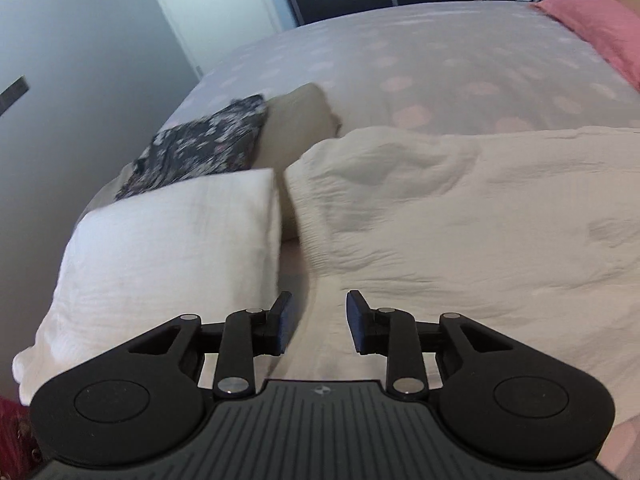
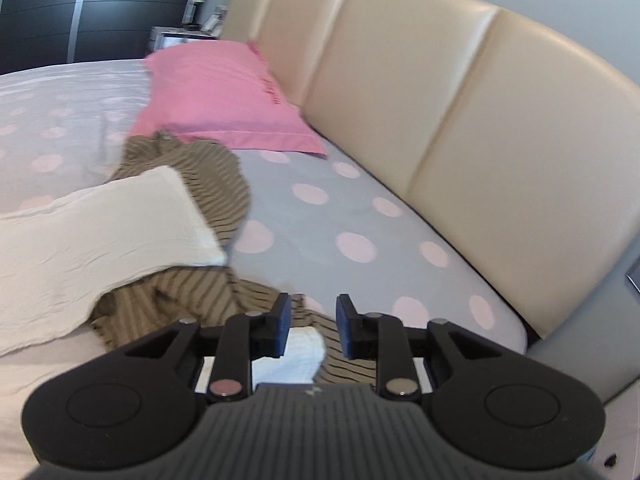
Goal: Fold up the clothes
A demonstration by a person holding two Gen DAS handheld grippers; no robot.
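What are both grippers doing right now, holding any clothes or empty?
Left gripper: open, nothing between the jaws, above the cream garment.
Right gripper: open, holding nothing, over the striped garment.

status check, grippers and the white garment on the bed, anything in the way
Left gripper open, empty. Right gripper open, empty. White garment spread flat on bed, released. Striped brown cloth lies under its edge.

The striped garment [image 2: 188,300] lies partly hidden under the white cloth [image 2: 100,240]; the pink pillow [image 1: 600,32] (blurred) is cut off by the left-wrist view's right edge.
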